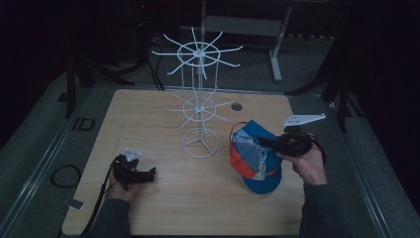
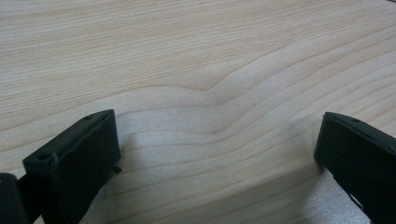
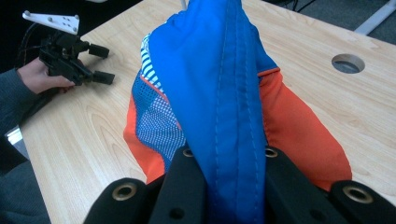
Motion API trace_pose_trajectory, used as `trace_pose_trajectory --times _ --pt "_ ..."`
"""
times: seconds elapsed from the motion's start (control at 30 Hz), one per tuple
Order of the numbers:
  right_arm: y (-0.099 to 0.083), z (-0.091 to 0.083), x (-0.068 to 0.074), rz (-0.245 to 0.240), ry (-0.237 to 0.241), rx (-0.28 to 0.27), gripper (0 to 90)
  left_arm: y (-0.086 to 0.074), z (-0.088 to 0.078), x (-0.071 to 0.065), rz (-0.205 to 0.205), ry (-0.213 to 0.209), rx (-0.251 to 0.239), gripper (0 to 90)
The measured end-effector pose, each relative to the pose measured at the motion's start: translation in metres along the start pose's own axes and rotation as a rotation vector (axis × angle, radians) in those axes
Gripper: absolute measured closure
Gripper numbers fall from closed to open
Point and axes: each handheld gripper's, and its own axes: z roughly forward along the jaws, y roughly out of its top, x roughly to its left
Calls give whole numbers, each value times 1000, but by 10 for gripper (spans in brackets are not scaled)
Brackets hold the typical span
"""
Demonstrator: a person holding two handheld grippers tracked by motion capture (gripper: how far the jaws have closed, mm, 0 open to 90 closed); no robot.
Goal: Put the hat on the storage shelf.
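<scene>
A blue and orange cap (image 1: 255,156) with mesh panels lies at the right of the wooden table (image 1: 198,198), tilted up on one side. My right gripper (image 1: 265,143) is shut on the cap's blue fabric (image 3: 224,93), which is pinched between the two black jaws. A white wire display stand (image 1: 198,99) with spoked hooks on two tiers rises at the table's middle. My left gripper (image 1: 151,172) rests low over the table at the left, open with bare wood (image 2: 215,121) between its jaws; it also appears far off as the left gripper (image 3: 106,64) in the right gripper view.
A round cable hole (image 1: 236,106) sits in the tabletop behind the cap. A metal frame leg (image 1: 276,49) stands on the floor beyond the table. Dark cables (image 1: 64,176) lie on the floor at the left.
</scene>
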Motion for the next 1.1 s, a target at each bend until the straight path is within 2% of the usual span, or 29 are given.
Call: trace_pose_trajectory --times 0.17,0.3,1.1 --pt "2 -4 0 2 3 -19 877 0 0 0 1 0 0 2" --pt "3 -7 0 11 24 -40 877 0 0 0 1 0 0 2" --pt "11 -22 0 15 -9 -130 877 0 0 0 0 -1 0 2"
